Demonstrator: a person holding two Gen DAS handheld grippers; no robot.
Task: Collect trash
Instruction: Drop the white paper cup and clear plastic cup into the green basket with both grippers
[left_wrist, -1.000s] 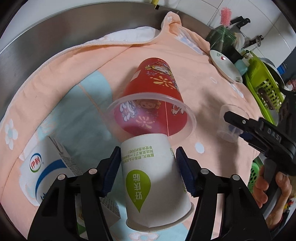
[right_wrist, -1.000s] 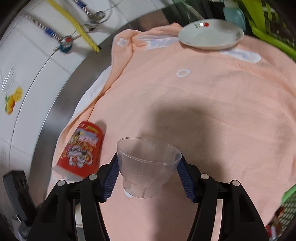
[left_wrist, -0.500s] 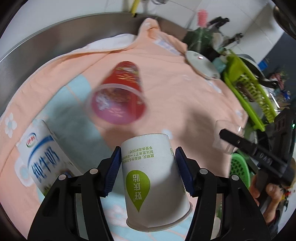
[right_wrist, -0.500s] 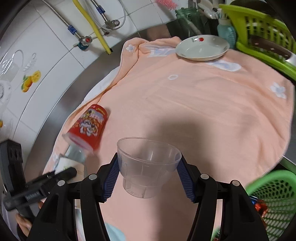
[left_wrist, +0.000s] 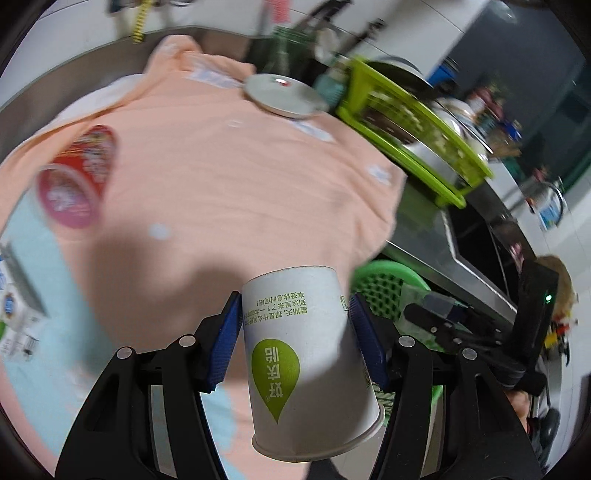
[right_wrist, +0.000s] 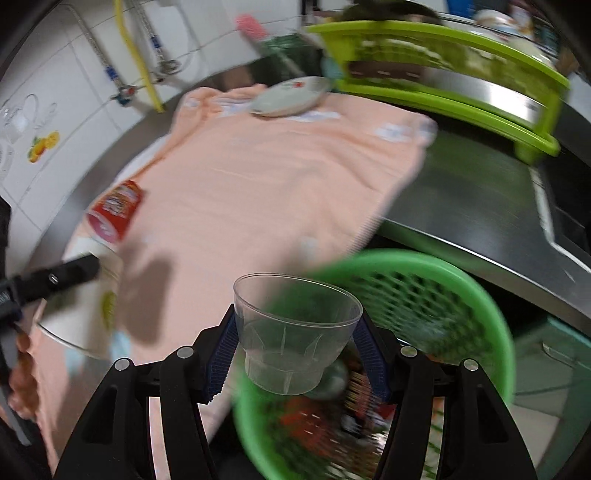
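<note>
Left tool (left_wrist: 295, 339) is clamped across a white paper cup (left_wrist: 306, 373), held upside down with its closed base pointing away and its open rim toward the camera; the blue pads (left_wrist: 225, 343) press the upper wall on both sides. Right tool (right_wrist: 297, 350) grips a clear plastic cup (right_wrist: 295, 332) by its lower, narrower part, mouth facing away, over the near edge of a green basket (right_wrist: 480, 314) that sits below the bench (right_wrist: 461, 206) edge and holds mixed rubbish. Both cups look empty, so light, and thin-walled: the paper one would likely dent under a hard squeeze, and the plastic one is probably slick and could crack or pop out. Holding near the stiffer base or rim seems safest. A red printed cup (left_wrist: 77, 184) lies on its side on the peach towel (left_wrist: 240, 177), well apart from both tools; a milk carton (left_wrist: 14, 306) sits at the left margin. A white plate (left_wrist: 284, 96) rests near the towel's far corner, beside a green rack (left_wrist: 410, 129).
</note>
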